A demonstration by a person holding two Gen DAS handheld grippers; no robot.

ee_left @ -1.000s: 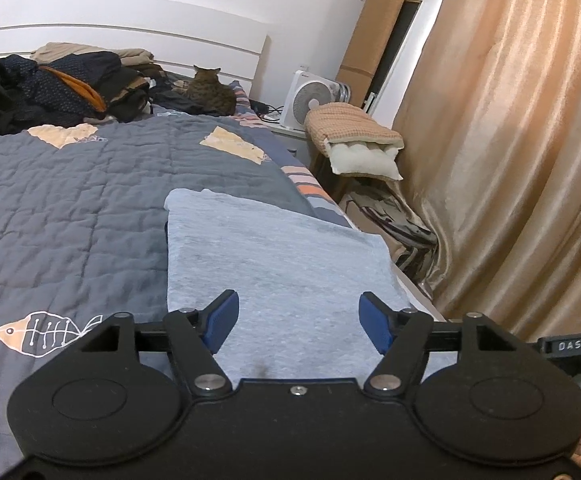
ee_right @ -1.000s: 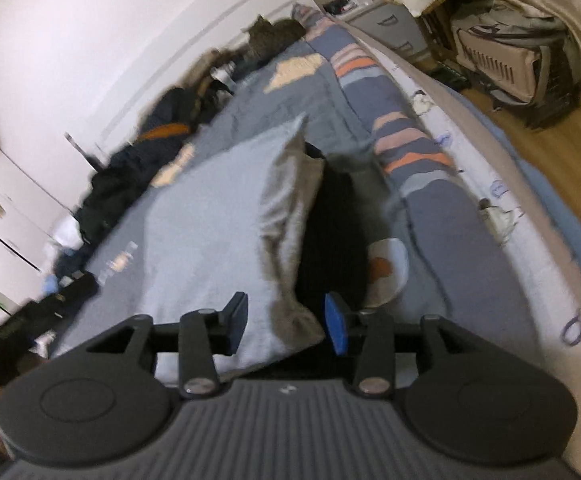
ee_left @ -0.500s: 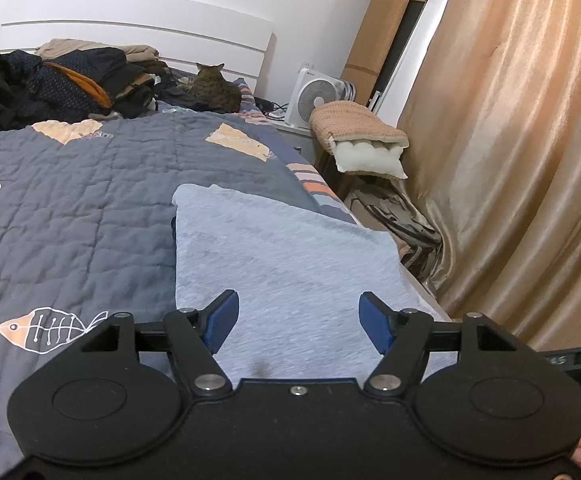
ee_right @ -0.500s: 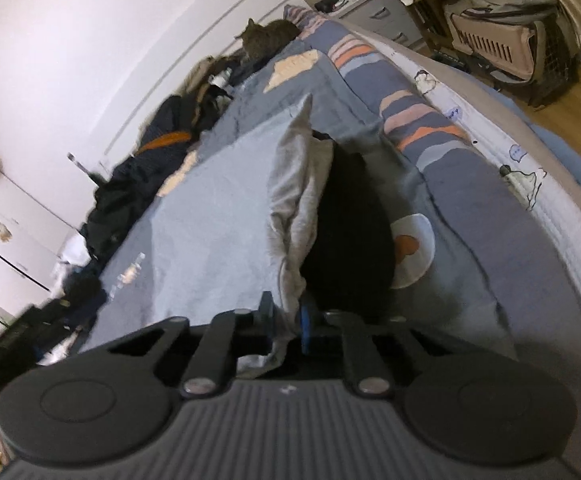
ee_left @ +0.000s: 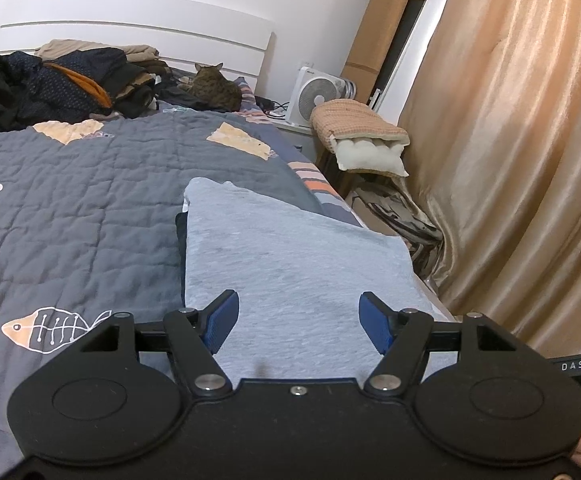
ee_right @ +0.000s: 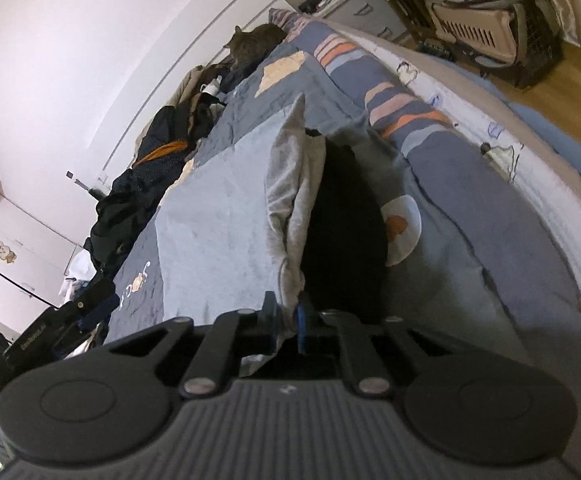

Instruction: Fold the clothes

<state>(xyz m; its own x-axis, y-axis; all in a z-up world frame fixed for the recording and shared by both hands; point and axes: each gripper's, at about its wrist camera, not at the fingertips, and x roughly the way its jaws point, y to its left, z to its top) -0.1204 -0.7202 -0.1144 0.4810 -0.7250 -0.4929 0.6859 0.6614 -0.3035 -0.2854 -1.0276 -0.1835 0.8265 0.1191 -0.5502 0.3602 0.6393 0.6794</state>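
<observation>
A light grey garment lies folded on the dark quilted bedspread, near the bed's right edge. My left gripper hovers open over its near end, blue pads wide apart, nothing between them. In the right wrist view the same grey garment shows a raised, bunched edge with a dark layer under it. My right gripper is shut on the near corner of that edge. The left gripper's body appears at the far left there.
A pile of dark clothes and a cat lie by the white headboard. A fan, a cushioned stool and tan curtains stand right of the bed. A pet carrier sits on the wood floor.
The right gripper closed from open onto the garment's bunched edge and lifted it slightly. The left gripper stayed open and drifted a little over the garment.
</observation>
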